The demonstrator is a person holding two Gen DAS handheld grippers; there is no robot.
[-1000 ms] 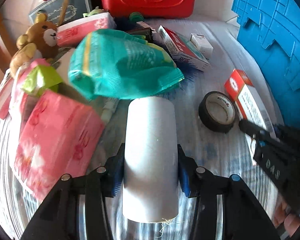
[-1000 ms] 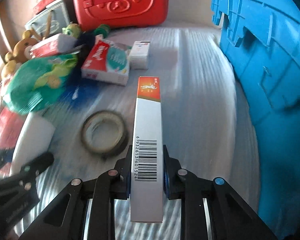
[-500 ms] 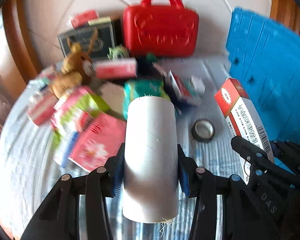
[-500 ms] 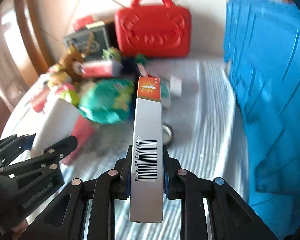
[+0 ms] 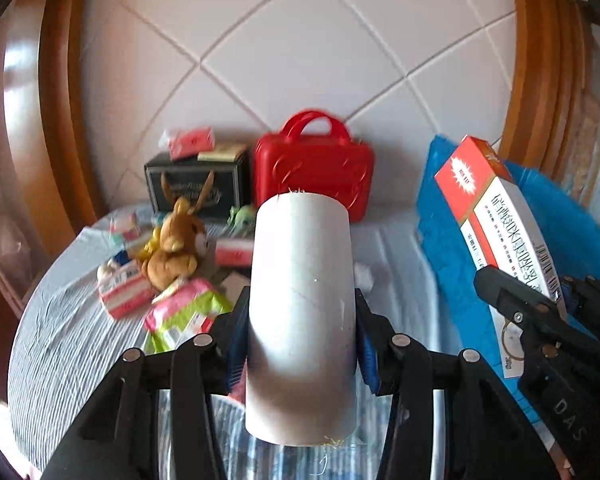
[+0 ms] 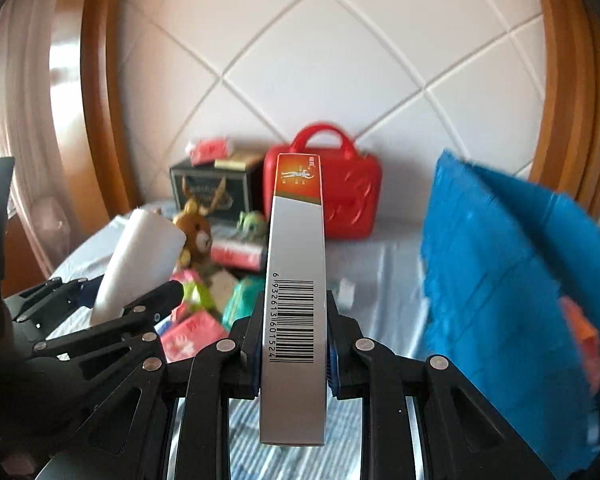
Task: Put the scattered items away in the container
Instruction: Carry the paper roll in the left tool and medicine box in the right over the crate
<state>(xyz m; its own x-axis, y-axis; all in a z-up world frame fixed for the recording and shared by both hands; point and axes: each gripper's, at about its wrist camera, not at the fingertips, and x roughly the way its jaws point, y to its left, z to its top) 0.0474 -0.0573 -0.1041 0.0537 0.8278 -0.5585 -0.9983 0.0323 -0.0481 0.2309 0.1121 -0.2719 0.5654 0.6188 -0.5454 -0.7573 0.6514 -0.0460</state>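
Observation:
My left gripper (image 5: 300, 328) is shut on a white cardboard tube (image 5: 302, 312), held high over the table; the same tube (image 6: 140, 256) and left gripper (image 6: 112, 300) show at the left of the right wrist view. My right gripper (image 6: 294, 344) is shut on a long red-and-white carton (image 6: 294, 280) with a barcode on its side. That carton (image 5: 496, 232) and the right gripper (image 5: 540, 304) appear at the right of the left wrist view. The blue crate (image 6: 508, 272) stands to the right; its blue wall (image 5: 452, 256) lies behind the carton.
On the striped tablecloth (image 5: 60, 344) lie a brown plush bear (image 5: 176, 248), pink tissue packs (image 5: 180, 312), a teal packet (image 6: 244, 296) and a small white box (image 6: 346, 290). A red case (image 5: 314, 172) and a dark box (image 5: 198, 184) stand against the tiled wall.
Both grippers have risen well above the table with the tube and the carton still held. The scattered items now look smaller and lower, and the tiled wall fills the upper view.

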